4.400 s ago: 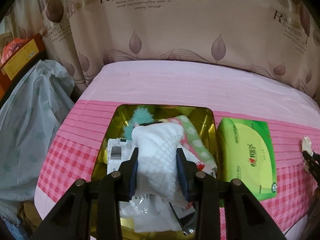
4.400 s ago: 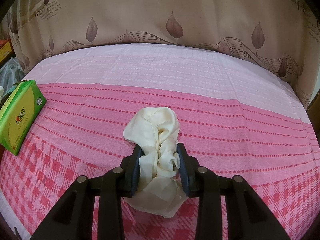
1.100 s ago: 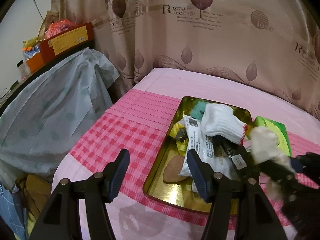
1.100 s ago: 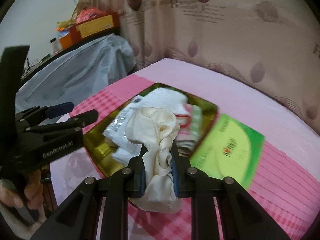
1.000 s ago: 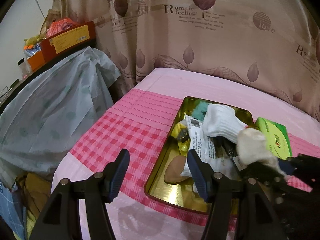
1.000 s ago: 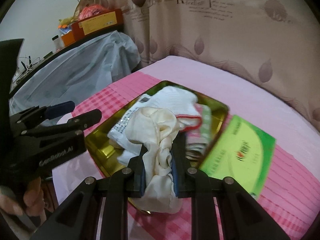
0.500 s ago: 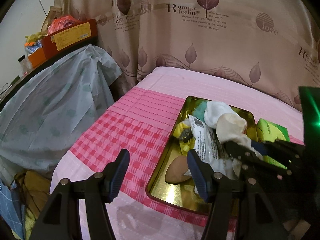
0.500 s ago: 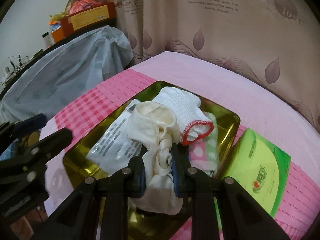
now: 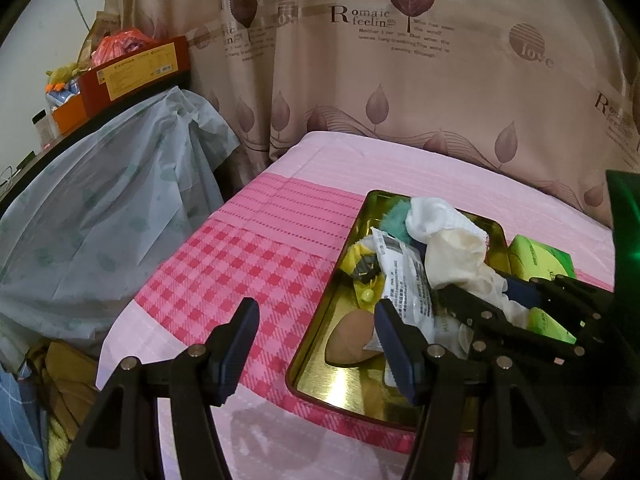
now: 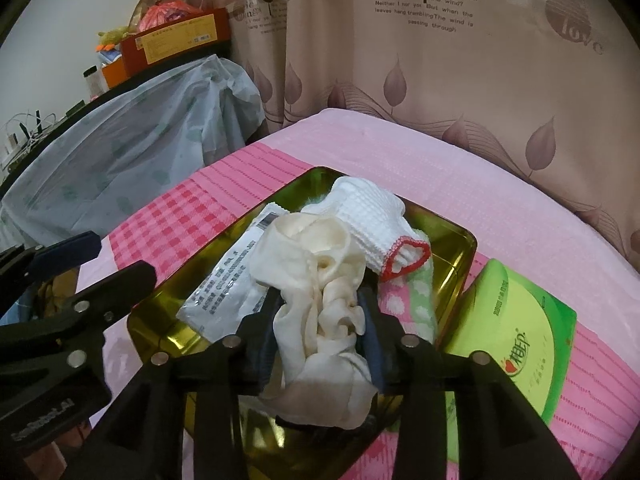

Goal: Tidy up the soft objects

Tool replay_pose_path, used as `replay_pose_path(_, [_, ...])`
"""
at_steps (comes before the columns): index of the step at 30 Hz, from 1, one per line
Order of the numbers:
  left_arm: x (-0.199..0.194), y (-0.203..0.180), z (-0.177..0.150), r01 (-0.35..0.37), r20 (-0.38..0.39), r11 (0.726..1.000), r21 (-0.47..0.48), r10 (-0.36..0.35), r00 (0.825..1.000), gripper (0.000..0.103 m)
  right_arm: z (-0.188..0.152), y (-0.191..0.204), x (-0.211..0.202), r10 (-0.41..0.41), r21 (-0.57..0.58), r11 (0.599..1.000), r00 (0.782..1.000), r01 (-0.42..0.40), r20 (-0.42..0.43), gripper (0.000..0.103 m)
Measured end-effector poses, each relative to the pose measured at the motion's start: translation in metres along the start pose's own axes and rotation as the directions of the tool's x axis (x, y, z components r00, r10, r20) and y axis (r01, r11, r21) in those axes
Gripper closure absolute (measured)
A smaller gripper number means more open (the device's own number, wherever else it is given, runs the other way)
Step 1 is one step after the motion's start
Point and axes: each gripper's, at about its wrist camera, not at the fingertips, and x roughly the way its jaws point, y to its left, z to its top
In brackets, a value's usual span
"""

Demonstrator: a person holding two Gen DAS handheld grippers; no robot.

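Both tongs over the gold tray (image 10: 468, 256): right tongs (image 10: 320, 322) opening around cream cloth (image 10: 316, 280), left tongs (image 9: 316, 344) wide, empty.

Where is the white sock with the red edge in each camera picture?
Left wrist view: the white sock lies at the far end of the gold tray, right of centre, partly behind the cream cloth.
Right wrist view: the white sock sits at centre, red cuff toward the right.
Shared landmark: the green tissue pack, right of the tray.
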Motion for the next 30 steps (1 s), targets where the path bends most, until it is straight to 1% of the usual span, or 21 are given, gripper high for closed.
replay_pose_path(3, [0.000,-0.001,0.000,0.002,0.003,1.000,0.002,-0.002,1.000,0.042,-0.002,0.001,-0.006,-0.004,0.002,1.000,1.000,0.004,0.004,0.061])
replay_pose_path(6, [-0.001,0.000,0.000,0.002,0.007,1.000,-0.005,-0.002,1.000,0.042,-0.003,0.002,-0.012,-0.015,-0.005,1.000,1.000,0.015,0.007,0.057])
replay_pose_path(8, [-0.001,0.002,0.001,0.013,0.008,1.000,-0.017,-0.013,1.000,0.042,-0.003,0.002,-0.014,-0.027,-0.007,1.000,1.000,0.027,0.013,0.052])
replay_pose_path(13, [-0.002,0.001,0.002,0.012,0.014,1.000,-0.019,-0.012,1.000,0.042,-0.008,-0.002,-0.027,-0.046,0.000,0.999,0.999,0.046,0.028,0.044])
replay_pose_path(14, [-0.002,0.001,0.002,0.014,0.014,1.000,-0.017,-0.014,1.000,0.042,-0.010,-0.003,-0.030,-0.051,0.003,0.999,0.998,0.051,0.030,0.038])
replay_pose_path(16, [-0.003,0.001,0.002,0.011,0.017,1.000,-0.015,-0.011,1.000,0.042,-0.014,-0.006,-0.036,-0.064,0.011,0.998,0.997,0.064,0.036,0.031])
replay_pose_path(19, [-0.004,-0.001,0.001,0.012,0.020,1.000,-0.009,-0.012,1.000,0.042,-0.024,-0.011,-0.049,-0.089,0.038,0.995,0.995,0.087,0.049,0.022])
replay_pose_path(22, [-0.006,-0.004,0.001,0.017,0.022,1.000,-0.001,-0.017,1.000,0.042,-0.035,-0.012,-0.060,-0.118,0.057,0.992,0.991,0.114,0.058,0.017])
replay_pose_path(23, [-0.006,-0.004,0.001,0.019,0.023,1.000,0.001,-0.019,1.000,0.042,-0.039,-0.013,-0.063,-0.122,0.069,0.991,0.991,0.118,0.060,0.011])
replay_pose_path(25, [-0.008,-0.005,0.001,0.025,0.025,1.000,0.005,-0.025,0.999,0.042,-0.046,-0.014,-0.068,-0.126,0.098,0.988,0.990,0.120,0.063,0.008])
replay_pose_path(30, [-0.013,-0.014,-0.001,0.031,0.040,0.999,0.029,-0.032,0.999,0.042,-0.063,-0.016,-0.080,-0.152,0.151,0.979,0.986,0.140,0.071,0.004])
